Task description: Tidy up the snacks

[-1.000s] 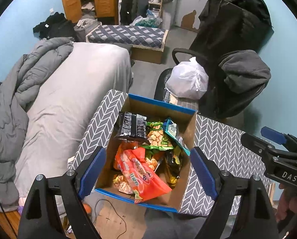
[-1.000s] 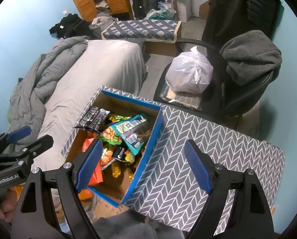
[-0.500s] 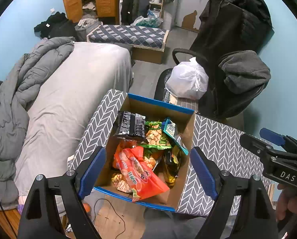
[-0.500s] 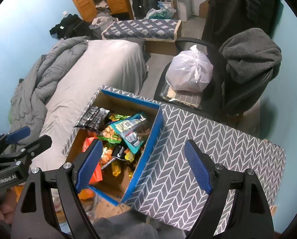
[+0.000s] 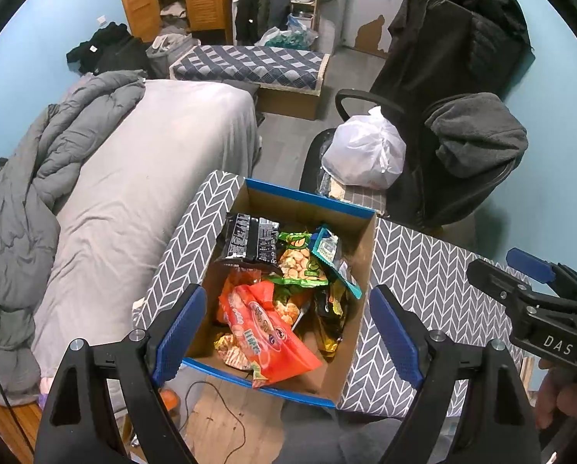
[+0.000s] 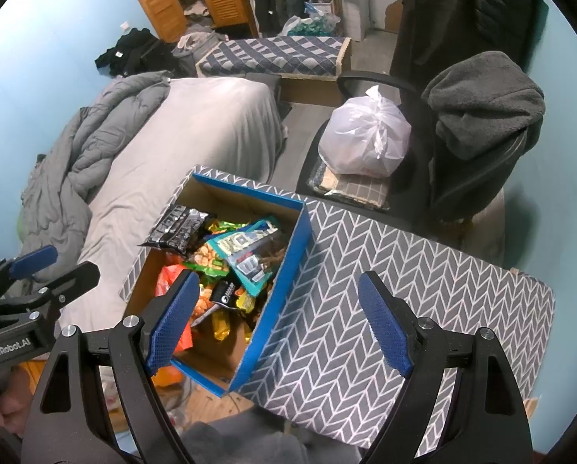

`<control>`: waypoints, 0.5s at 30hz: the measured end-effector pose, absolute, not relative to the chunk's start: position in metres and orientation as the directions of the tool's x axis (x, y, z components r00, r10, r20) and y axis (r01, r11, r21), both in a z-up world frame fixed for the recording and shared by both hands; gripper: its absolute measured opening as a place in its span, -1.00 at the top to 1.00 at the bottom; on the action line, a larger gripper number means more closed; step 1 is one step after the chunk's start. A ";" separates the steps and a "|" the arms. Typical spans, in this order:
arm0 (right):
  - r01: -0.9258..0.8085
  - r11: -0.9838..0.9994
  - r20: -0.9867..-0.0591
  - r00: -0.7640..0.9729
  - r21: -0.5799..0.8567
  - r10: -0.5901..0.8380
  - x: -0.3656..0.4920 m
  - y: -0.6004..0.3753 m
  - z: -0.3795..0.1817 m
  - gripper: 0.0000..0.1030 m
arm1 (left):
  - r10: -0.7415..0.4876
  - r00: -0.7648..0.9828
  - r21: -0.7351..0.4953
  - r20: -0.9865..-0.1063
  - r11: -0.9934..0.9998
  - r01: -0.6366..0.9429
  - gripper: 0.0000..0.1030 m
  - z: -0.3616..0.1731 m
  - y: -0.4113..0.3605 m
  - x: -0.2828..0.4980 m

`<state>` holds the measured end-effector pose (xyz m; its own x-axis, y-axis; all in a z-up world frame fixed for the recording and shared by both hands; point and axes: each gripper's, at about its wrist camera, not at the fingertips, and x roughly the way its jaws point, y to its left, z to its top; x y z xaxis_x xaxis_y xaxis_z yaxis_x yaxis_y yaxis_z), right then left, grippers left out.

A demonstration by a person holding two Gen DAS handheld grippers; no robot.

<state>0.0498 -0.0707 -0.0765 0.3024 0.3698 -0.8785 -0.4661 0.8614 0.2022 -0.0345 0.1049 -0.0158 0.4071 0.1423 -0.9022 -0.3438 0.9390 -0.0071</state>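
Snacks lie heaped in the open cardboard box (image 5: pixel 361 270): an orange packet (image 5: pixel 265 332) in front, a black packet (image 5: pixel 249 241) at the back. Left gripper (image 5: pixel 284 332) and right gripper (image 6: pixel 276 321) hover above, both spread wide and empty. Whether sorting is starting or finished, I cannot tell.

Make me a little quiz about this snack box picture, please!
1. True or false: the left hand-held gripper is shut on a snack.
2. Which packet lies nearest the box's front edge? A) orange packet B) black packet C) teal packet
3. Fill in: the white plastic bag sits on a ____.

Key:
1. False; both it and the right hand-held gripper are open and hold nothing.
2. A
3. Chair
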 end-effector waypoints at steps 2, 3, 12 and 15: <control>-0.466 0.861 -0.879 0.302 0.202 0.370 0.050 -0.071 -0.076 -0.63 | 0.139 0.401 -0.009 -0.905 0.938 -0.346 -0.70 -0.016 0.104 -0.035; -0.465 0.862 -0.879 0.302 0.202 0.369 0.050 -0.071 -0.076 -0.63 | 0.139 0.397 -0.009 -0.907 0.937 -0.348 -0.70 -0.016 0.104 -0.034; -0.465 0.862 -0.878 0.302 0.203 0.370 0.049 -0.072 -0.076 -0.64 | 0.148 0.388 0.000 -0.910 0.935 -0.355 -0.70 -0.020 0.101 -0.035; -0.463 0.862 -0.879 0.302 0.204 0.370 0.049 -0.072 -0.076 -0.63 | 0.148 0.388 0.001 -0.910 0.935 -0.355 -0.70 -0.021 0.101 -0.035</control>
<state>0.0488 -0.0725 -0.0761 0.3024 0.3698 -0.8785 -0.4635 0.8624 0.2035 -0.0355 0.1008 -0.0206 0.3881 0.1484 -0.9096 -0.3552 0.9348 0.0009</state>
